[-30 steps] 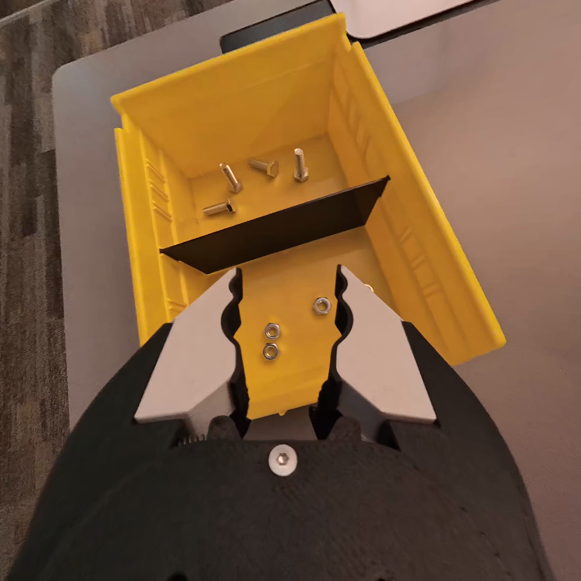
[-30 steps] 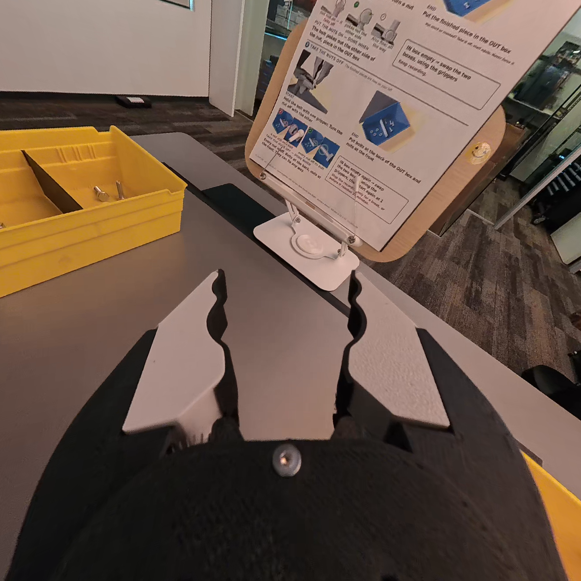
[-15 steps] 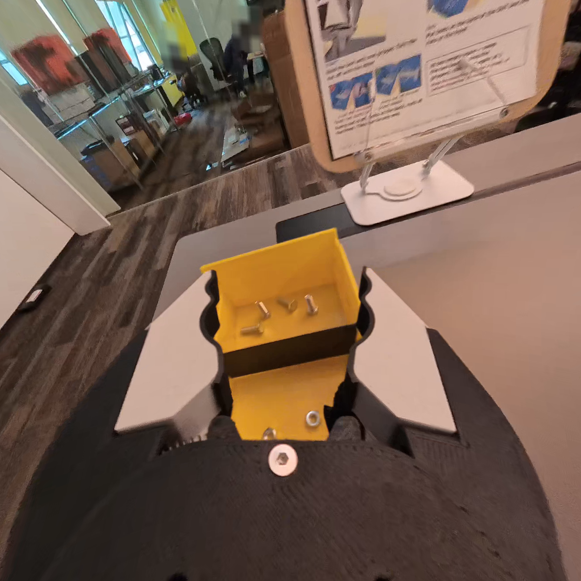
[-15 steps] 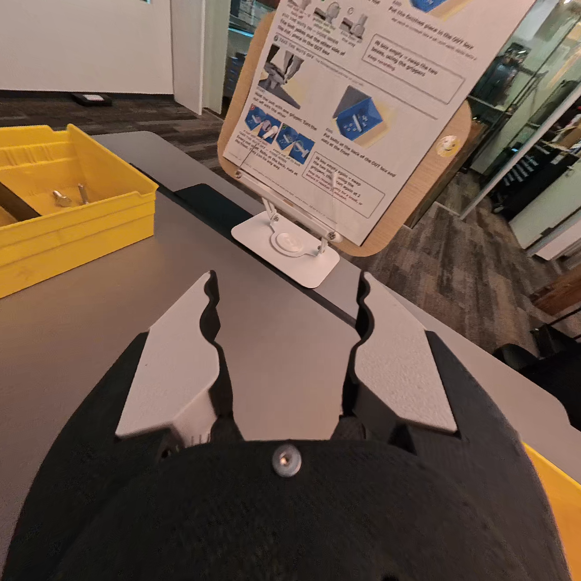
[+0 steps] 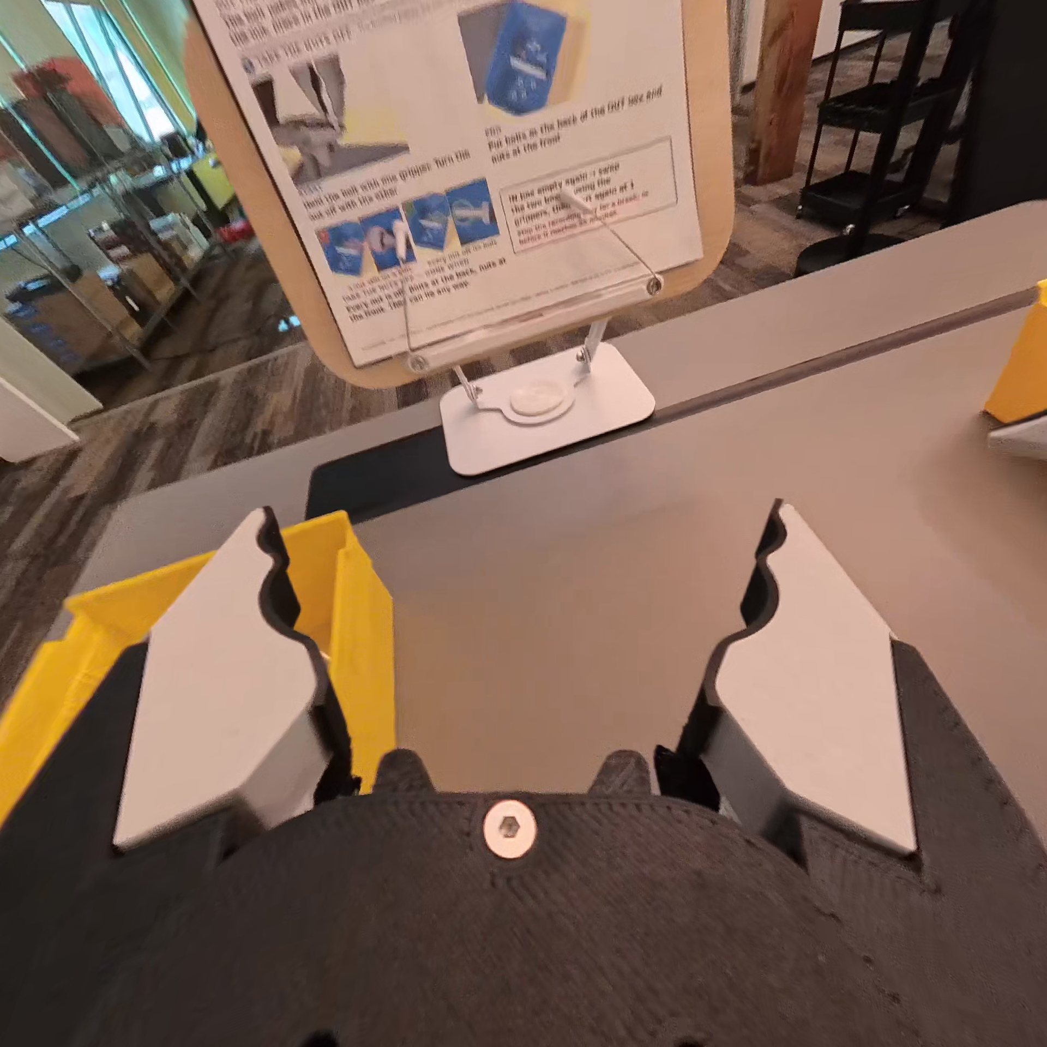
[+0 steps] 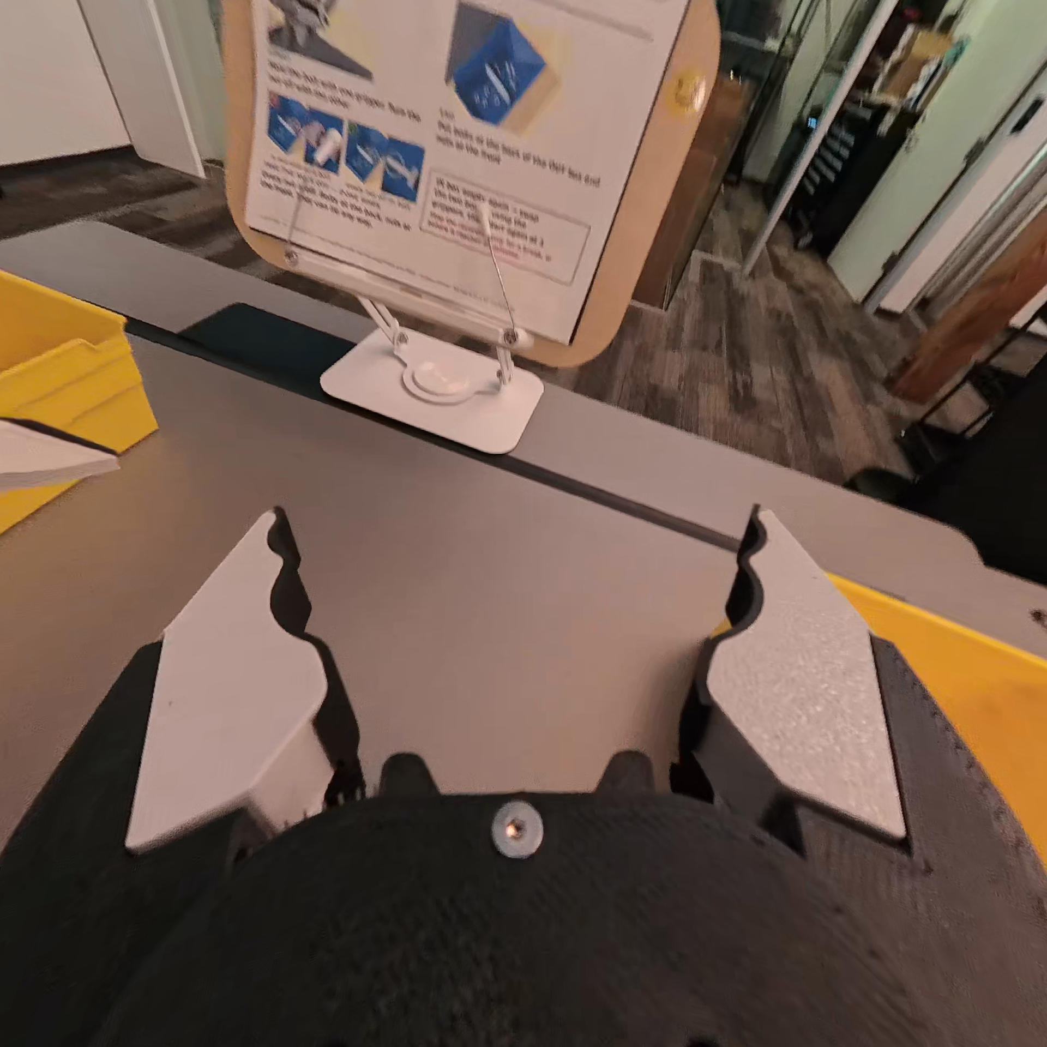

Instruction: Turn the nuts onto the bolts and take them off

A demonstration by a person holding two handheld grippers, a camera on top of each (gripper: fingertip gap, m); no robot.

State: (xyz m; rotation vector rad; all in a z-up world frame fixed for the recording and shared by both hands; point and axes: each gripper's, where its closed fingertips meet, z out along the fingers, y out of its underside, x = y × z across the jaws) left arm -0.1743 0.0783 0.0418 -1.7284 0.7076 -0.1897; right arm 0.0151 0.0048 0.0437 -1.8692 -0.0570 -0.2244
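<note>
No nuts or bolts show in either view now. In the left wrist view my left gripper [image 5: 521, 510] is open wide and empty above the grey table [image 5: 538, 595]. Its left finger [image 5: 226, 651] overlaps the near corner of a yellow bin [image 5: 362, 623]. In the right wrist view my right gripper [image 6: 518, 513] is open wide and empty over the table [image 6: 510, 595]. A second yellow bin [image 6: 963, 680] lies under its right finger. The first bin [image 6: 73, 385] and a left gripper finger [image 6: 51, 459] show at the left edge.
An instruction sheet on a wooden board [image 5: 481, 170] stands on a white base [image 5: 544, 408] at the table's far edge, straight ahead of both grippers [image 6: 436, 391]. The second bin's corner [image 5: 1020, 362] and a right gripper finger [image 5: 1020, 442] show at the right edge.
My left gripper has tilted up and swung right, off the bin with the nuts and bolts, and opened wider. My right gripper has turned toward the stand and opened wider.
</note>
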